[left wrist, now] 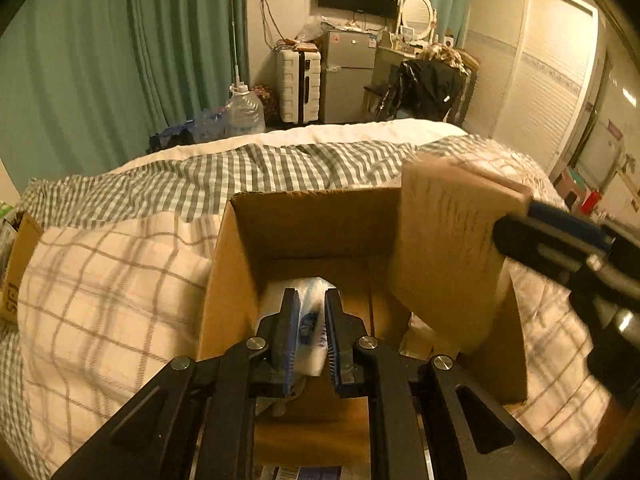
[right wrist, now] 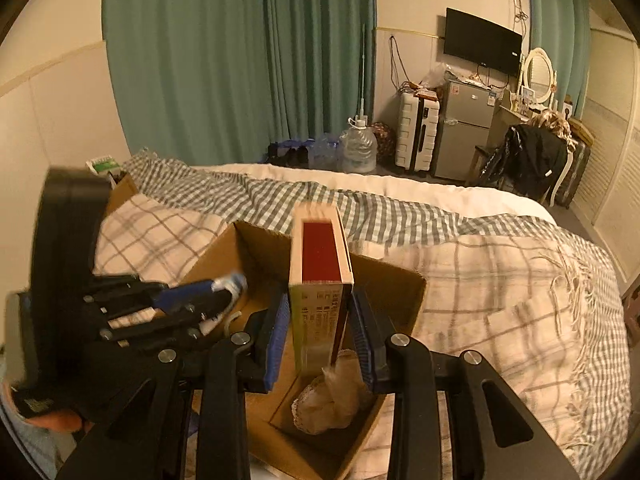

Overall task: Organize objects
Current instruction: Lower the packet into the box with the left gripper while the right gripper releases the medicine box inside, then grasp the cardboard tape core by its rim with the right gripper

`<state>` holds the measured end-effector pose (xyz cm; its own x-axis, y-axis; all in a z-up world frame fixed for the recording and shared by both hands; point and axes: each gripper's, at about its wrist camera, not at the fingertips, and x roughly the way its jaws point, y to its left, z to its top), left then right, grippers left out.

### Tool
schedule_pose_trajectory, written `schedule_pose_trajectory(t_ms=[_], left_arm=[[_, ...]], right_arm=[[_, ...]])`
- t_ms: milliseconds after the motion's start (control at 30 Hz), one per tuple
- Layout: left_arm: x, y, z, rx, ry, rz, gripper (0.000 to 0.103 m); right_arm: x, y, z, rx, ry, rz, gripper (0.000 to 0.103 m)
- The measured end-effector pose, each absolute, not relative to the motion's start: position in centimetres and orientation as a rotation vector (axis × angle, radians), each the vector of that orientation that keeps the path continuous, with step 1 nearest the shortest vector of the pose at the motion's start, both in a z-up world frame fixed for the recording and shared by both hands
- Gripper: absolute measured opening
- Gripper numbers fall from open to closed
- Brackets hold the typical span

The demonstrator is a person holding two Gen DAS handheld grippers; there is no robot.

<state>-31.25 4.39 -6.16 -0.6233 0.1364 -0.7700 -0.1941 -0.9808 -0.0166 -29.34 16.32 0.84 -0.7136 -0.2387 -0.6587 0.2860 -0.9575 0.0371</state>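
On the bed, over a plaid blanket (left wrist: 112, 292) and a green-checked quilt (left wrist: 280, 168), stands an open cardboard box (left wrist: 320, 224), its far wall upright and its flaps raised. Reaching into the box from the near side, the left gripper (left wrist: 312, 300) has its blue-padded fingers (left wrist: 290, 320) drawn close together on a white plastic packet with blue print (left wrist: 310, 320), which sits low against the box floor; from the right wrist view the same gripper (right wrist: 236, 284) shows at the left, blurred, with the pale packet end (right wrist: 228, 282) poking out past its tips. The right gripper (right wrist: 320, 304) is closed on a book (right wrist: 320, 280) held upright by its lower spine, the red top cover facing the camera and yellow-green printed lettering on the spine between the pads; the book hangs over the box interior, toward its right side. In the left wrist view that book (left wrist: 448, 248) appears as a tan slab tilted over the box's right wall, with the right gripper (left wrist: 516, 220) coming in from the right edge, motion-blurred. Beneath the book, in the near right corner of the box, lies a crumpled pale bundle with a lacy edge (right wrist: 332, 396). A second small carton (left wrist: 16, 264) sits at the far left of the bed. Beyond the bed are green curtains (right wrist: 240, 60), a large water jug (right wrist: 358, 148), a white suitcase (right wrist: 416, 136), a small fridge (right wrist: 466, 128), a wall television (right wrist: 482, 42) and an oval mirror (right wrist: 538, 76).
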Motion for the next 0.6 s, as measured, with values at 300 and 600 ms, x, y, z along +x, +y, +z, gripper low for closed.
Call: schedule_pose_trajectory(t_ms=[300,600], left_arm=[[-25.9,3.2,0.3,-1.135,0.112,2.734,0.075],[-18.2,0.6,7.5,-0.961,0.105,2.864,0.103]], right_arm=[[-23.4,18.2,7.9,0.868,0.079,-2.776,0.075],[-14.6,19.8,14.9,0.745,0.132,-2.847,0.101]])
